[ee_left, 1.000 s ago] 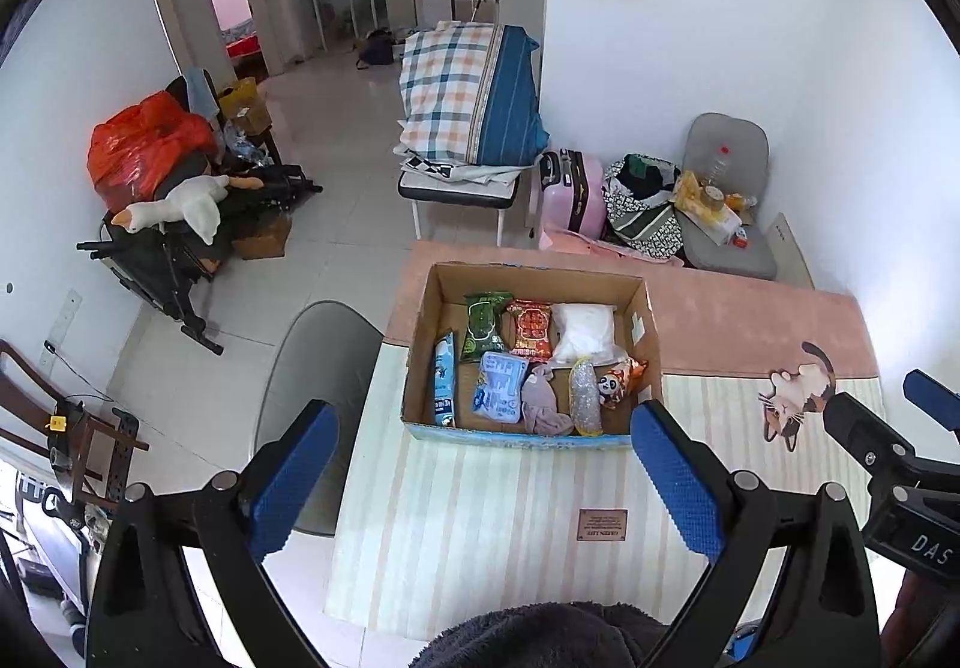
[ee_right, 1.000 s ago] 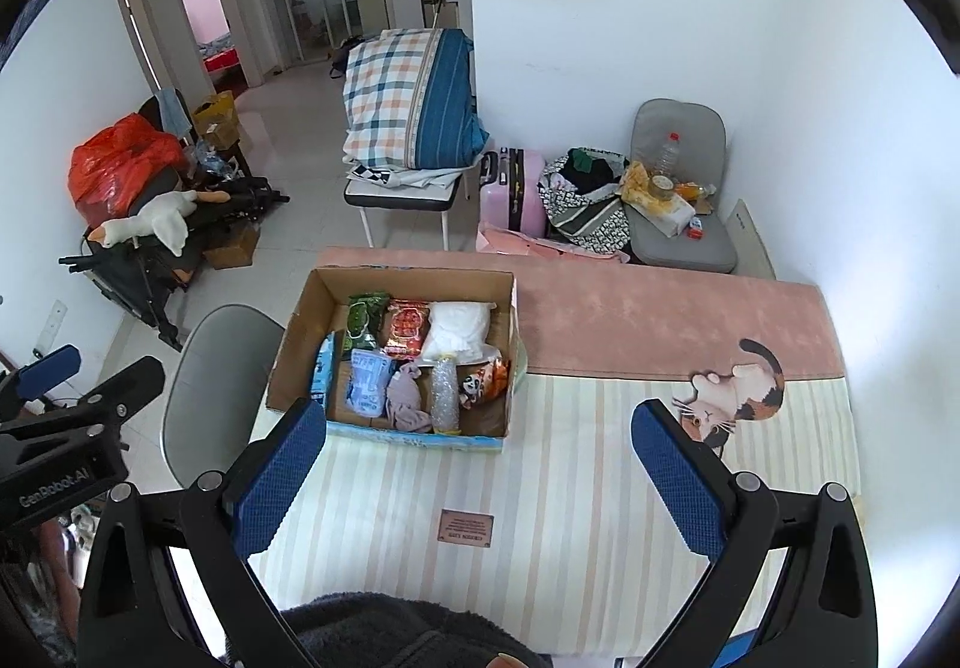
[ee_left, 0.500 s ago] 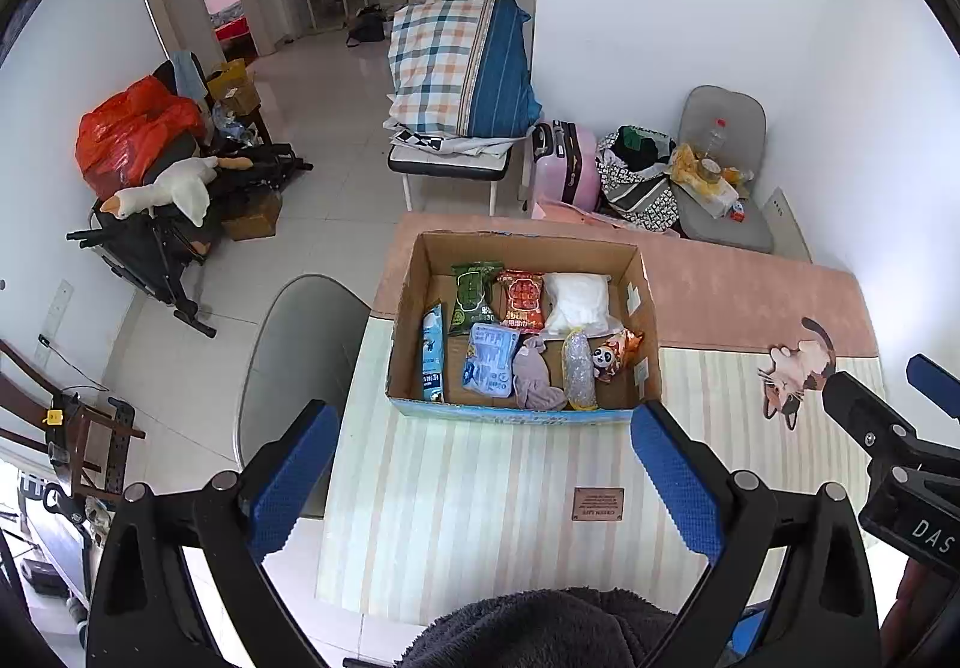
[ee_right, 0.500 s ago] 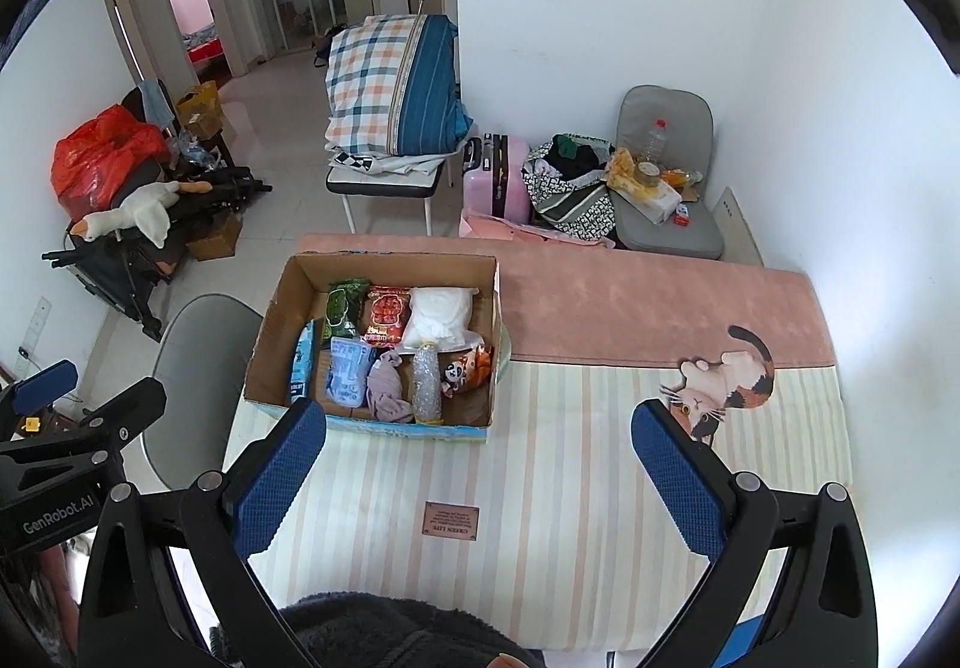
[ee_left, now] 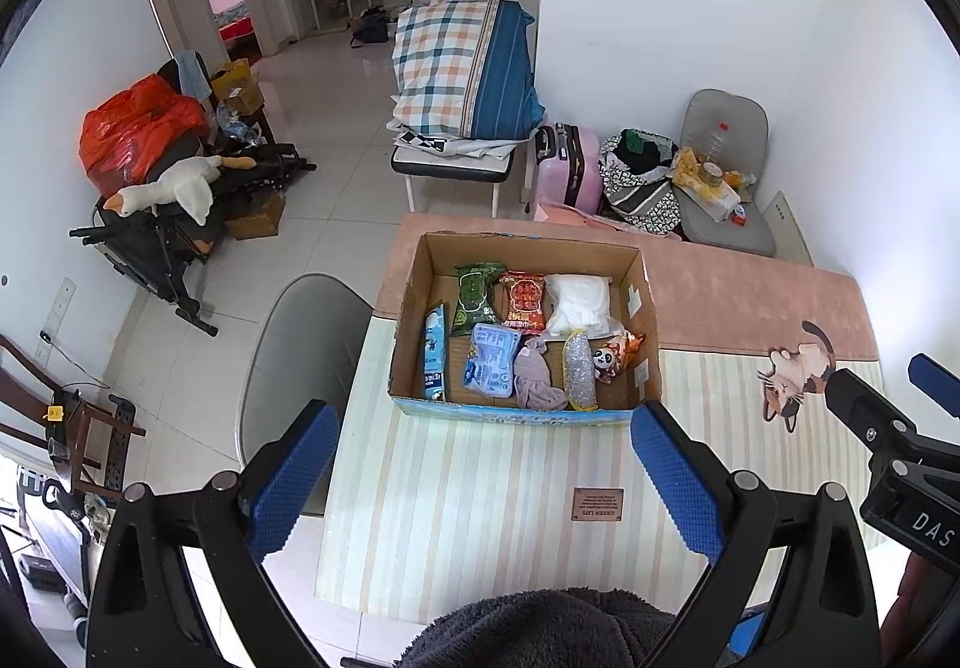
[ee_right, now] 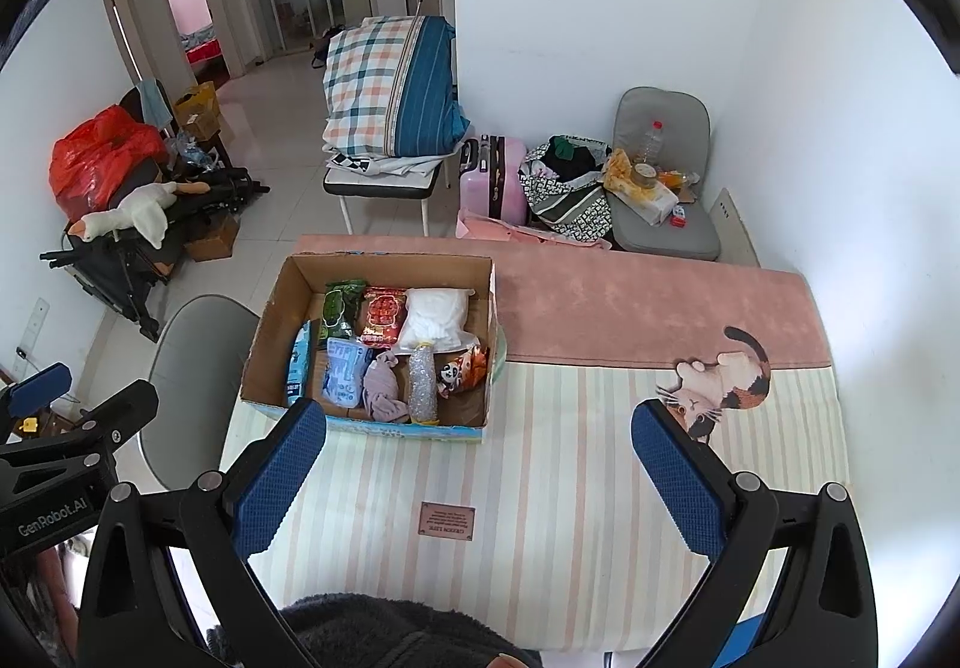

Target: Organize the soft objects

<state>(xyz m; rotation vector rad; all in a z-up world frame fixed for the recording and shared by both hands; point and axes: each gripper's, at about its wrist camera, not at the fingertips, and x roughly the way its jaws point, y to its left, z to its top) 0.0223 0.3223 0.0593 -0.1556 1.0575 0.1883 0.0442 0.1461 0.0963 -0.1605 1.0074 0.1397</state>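
An open cardboard box (ee_left: 645,308) (ee_right: 273,332) stands on the striped table mat (ee_left: 492,488) (ee_right: 570,458). It holds several soft items: a green packet (ee_left: 474,296), a red packet (ee_left: 525,302), a white bag (ee_left: 579,305), a blue pack (ee_left: 492,368), a mauve cloth (ee_left: 534,380), a silvery roll (ee_left: 579,371) and a panda packet (ee_left: 615,356). My left gripper (ee_left: 480,476) is open and empty, high above the table in front of the box. My right gripper (ee_right: 480,470) is open and empty, to the right of the box.
A grey chair (ee_left: 300,344) stands at the table's left side. A pink cloth strip (ee_right: 648,308) covers the table's far part, with a cat figure (ee_right: 720,380) on the right. A dark fleece sleeve (ee_left: 540,632) sits at the bottom edge.
Both grippers have drifted a little; the box sits slightly farther right in the left view and farther left in the right view. Both stay open and empty.
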